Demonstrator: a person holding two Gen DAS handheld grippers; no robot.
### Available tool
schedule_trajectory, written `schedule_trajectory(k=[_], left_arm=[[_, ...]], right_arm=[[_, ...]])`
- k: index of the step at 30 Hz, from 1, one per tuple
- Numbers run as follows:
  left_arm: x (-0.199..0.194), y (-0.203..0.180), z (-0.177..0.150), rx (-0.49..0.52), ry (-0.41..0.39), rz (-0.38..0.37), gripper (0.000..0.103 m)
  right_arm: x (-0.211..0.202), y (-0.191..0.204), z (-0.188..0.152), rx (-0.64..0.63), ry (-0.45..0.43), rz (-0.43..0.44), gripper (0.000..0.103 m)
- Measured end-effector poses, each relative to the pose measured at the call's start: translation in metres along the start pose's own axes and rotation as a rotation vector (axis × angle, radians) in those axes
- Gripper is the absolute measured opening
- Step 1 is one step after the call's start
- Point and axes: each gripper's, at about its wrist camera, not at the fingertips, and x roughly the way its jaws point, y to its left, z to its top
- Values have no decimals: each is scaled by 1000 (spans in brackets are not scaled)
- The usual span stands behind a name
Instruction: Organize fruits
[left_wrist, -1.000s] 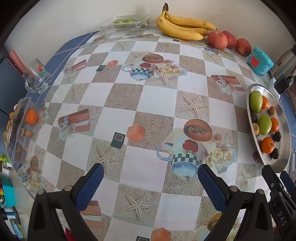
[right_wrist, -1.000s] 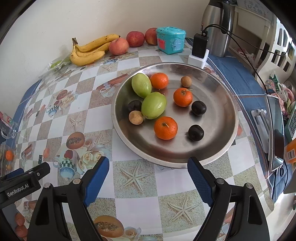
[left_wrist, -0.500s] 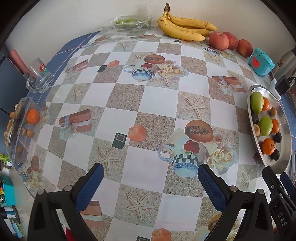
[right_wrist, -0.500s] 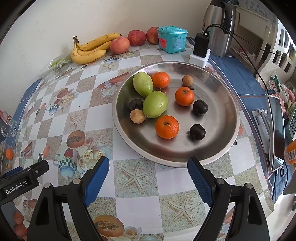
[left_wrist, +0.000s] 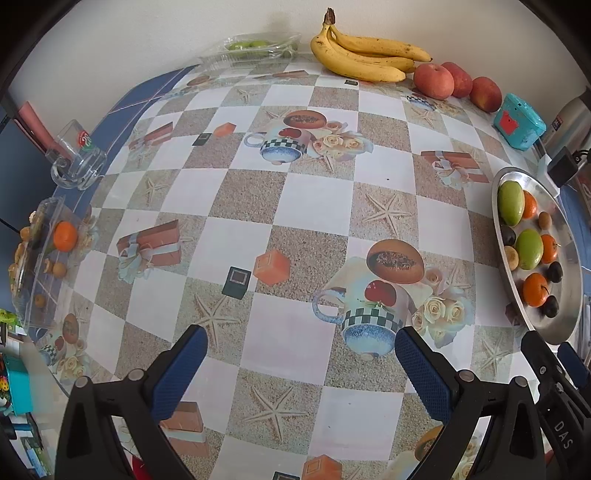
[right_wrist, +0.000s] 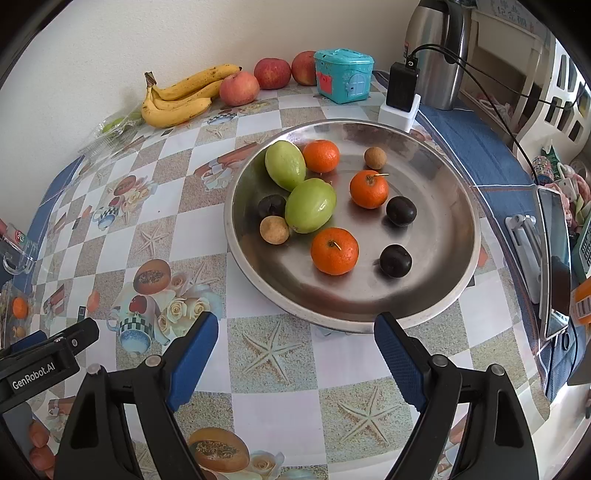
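— Steel tray (right_wrist: 454, 236) sitting on the checked surface (right_wrist: 207, 206), carrying two green fruits (right_wrist: 310, 205), three oranges (right_wrist: 334, 251), three dark plums (right_wrist: 395, 260) and two small brown fruits (right_wrist: 274, 229). Lying loose, mostly apart; green ones touching each other.

— And beyond the tray?

— Bananas (right_wrist: 177, 99) lying against the wall, three apples (right_wrist: 239, 88) lined up just beside, a teal box (right_wrist: 343, 74) next along. Clear tub (left_wrist: 40, 254) sitting at the far left edge, holding one more orange (left_wrist: 65, 236) and some small brown fruits.

— Hand-held grippers?

— Right hand-held gripper (right_wrist: 295, 343) hanging just short of the tray's near rim, blue pads spread wide, gripping nothing. Left hand-held gripper (left_wrist: 301, 350) hovering over bare cloth, well away from the tray, jaws likewise standing apart and empty.

— Anything else?

— Glass mug (left_wrist: 75, 162) lying on its side near the left edge; kettle (right_wrist: 436, 48) and black charger (right_wrist: 402, 86) standing behind the tray.
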Motion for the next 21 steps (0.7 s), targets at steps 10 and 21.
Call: schedule_trajectory(k=[10, 21], left_arm=[[0, 0, 0, 0, 1, 0, 103], [1, 0, -1, -2, 3, 1, 103]], right_arm=[[1, 0, 0, 1, 4, 1, 87], [1, 0, 0, 0, 6, 2, 87]])
